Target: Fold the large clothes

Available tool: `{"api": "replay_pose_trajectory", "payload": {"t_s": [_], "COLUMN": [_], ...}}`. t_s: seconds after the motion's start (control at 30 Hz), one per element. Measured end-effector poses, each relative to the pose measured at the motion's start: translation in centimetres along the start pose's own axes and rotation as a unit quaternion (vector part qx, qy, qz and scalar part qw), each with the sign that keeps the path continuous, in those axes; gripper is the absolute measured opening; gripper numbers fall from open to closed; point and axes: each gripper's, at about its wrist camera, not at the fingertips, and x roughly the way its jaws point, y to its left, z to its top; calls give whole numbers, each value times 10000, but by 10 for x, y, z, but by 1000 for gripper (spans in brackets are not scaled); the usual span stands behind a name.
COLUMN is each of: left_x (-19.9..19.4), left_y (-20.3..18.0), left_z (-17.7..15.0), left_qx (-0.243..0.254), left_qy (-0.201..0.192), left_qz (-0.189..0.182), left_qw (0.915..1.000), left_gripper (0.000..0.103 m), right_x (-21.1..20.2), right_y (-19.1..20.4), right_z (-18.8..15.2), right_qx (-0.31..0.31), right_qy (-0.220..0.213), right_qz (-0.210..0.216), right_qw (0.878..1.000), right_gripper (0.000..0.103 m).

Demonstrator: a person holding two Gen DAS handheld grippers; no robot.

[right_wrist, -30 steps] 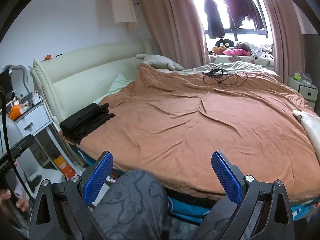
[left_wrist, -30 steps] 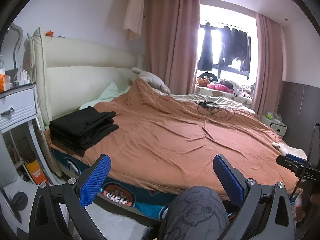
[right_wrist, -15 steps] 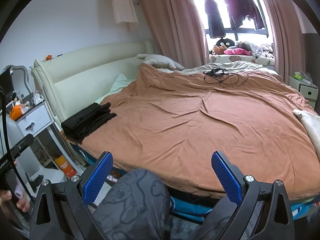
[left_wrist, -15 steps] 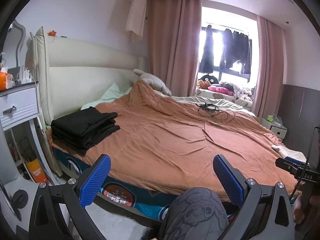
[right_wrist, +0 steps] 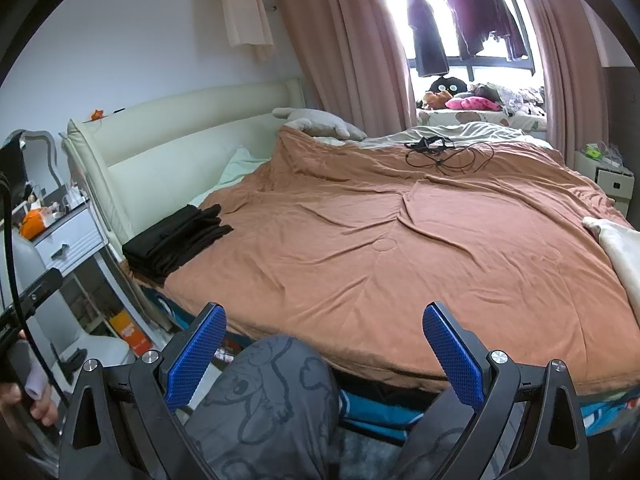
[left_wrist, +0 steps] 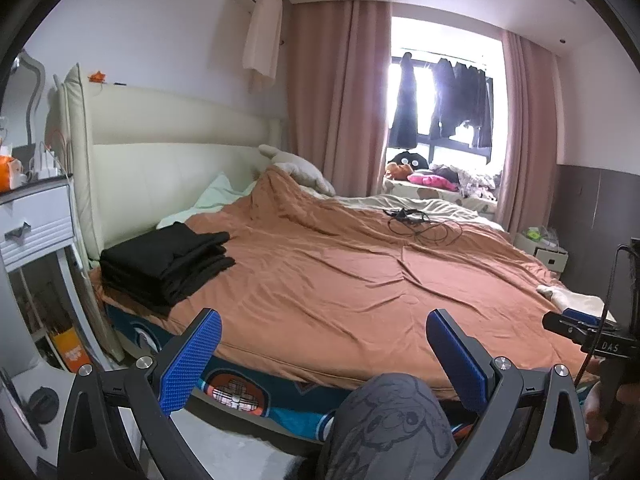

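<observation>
A stack of folded black clothes (left_wrist: 168, 264) lies on the bed's near left corner, by the headboard; it also shows in the right wrist view (right_wrist: 176, 240). A cream garment (right_wrist: 620, 256) lies at the bed's right edge, also in the left wrist view (left_wrist: 572, 300). My left gripper (left_wrist: 324, 360) is open and empty, held off the bed's near edge above my knee. My right gripper (right_wrist: 324, 352) is open and empty, also short of the bed. Each gripper shows at the edge of the other's view.
The bed is covered by a brown duvet (right_wrist: 400, 240) with a black cable (right_wrist: 444, 156) at the far side. A white nightstand (left_wrist: 36, 220) stands left, another small cabinet (right_wrist: 612, 180) right. Pillows lie by the cream headboard (left_wrist: 168, 152). My knee (left_wrist: 392, 424) is below.
Both views have shifted only slightly; the left gripper has drifted a little, raising the bed in its view. Both grippers stay open and empty.
</observation>
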Motion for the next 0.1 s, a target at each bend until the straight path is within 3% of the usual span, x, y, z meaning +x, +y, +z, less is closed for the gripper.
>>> {"api": "replay_pose_trajectory", "payload": {"t_s": [0.1], "left_x": [-4], "left_y": [1], "left_z": [0], "left_qx": [12], "left_qy": [-38], "left_qz": [10], "left_qw": [10000], "left_gripper": [102], "right_x": [-4], "right_y": [2], "right_z": [-1], "right_qx": [-9], "right_qy": [-25], "right_qz": [-19], "right_qw": [10000], "right_gripper": [99]}}
